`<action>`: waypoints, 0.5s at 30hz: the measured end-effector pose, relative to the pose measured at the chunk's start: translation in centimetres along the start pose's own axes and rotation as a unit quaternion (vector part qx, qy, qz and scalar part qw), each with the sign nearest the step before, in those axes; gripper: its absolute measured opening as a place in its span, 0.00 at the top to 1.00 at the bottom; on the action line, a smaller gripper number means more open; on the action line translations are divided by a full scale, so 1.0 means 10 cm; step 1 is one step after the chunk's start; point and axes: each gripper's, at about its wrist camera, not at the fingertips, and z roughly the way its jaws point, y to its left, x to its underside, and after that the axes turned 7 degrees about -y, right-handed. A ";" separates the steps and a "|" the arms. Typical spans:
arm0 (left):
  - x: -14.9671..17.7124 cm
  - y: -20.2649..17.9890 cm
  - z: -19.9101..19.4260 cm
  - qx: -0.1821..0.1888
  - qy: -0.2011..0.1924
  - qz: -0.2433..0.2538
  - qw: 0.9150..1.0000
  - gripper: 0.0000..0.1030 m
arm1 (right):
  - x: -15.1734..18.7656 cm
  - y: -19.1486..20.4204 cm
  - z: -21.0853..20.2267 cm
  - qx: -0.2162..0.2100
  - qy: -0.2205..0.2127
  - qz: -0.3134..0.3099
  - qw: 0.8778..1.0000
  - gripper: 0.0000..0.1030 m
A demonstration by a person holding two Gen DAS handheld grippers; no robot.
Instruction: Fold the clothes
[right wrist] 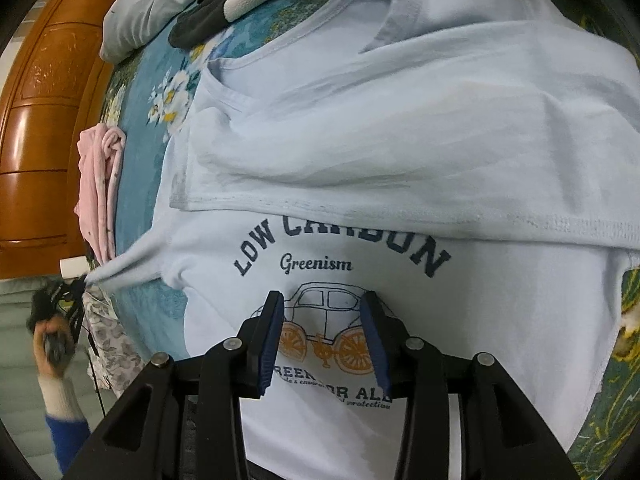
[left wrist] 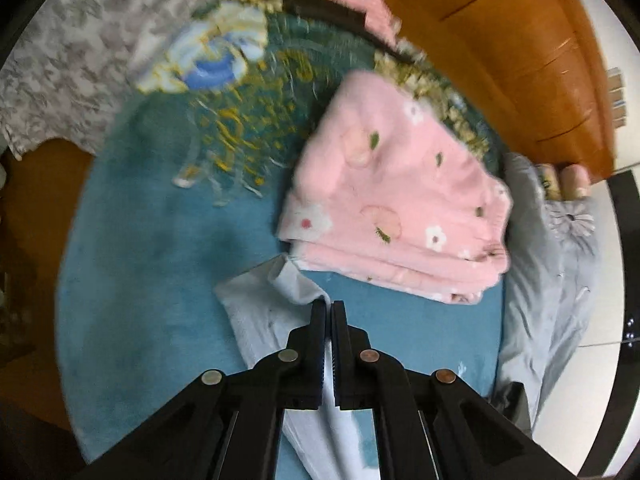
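Two grippers are in service, one in each of my hands. My left gripper (left wrist: 328, 304) has its jaws drawn almost together, pinching a corner of the pale blue T-shirt (left wrist: 264, 320); the fabric runs from the fingertips back between the two pads and down under the tool. In the right wrist view the same left gripper (right wrist: 78, 284) appears at the far left, with the shirt's sleeve pulled out to a point at its tips, and my hand (right wrist: 52, 344) grips its handle below. My right gripper (right wrist: 322, 300) has its jaws standing wide apart and holds nothing; it hangs over the shirt's chest print, with the car drawing (right wrist: 324, 320) visible between the blue-padded fingers (right wrist: 270, 336). The T-shirt (right wrist: 400, 128) lies spread on a teal blanket (right wrist: 136, 184) with a floral pattern, its upper part folded down so that a hemmed edge crosses the lettering "LOW CARBON". A folded pink garment (left wrist: 396, 196) with flower and fruit motifs lies on the blanket (left wrist: 160, 248) just beyond the left gripper, near but apart from the shirt corner. A grey garment (left wrist: 548, 264) lies to its right, at the blanket's edge. A wooden cabinet (left wrist: 520, 60) stands behind. The left wrist view is motion-blurred.
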 end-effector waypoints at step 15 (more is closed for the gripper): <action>-0.29 0.12 0.36 0.001 -0.015 0.126 0.992 0.66 | 0.01 0.15 0.00 0.005 -0.002 -0.023 1.000 0.59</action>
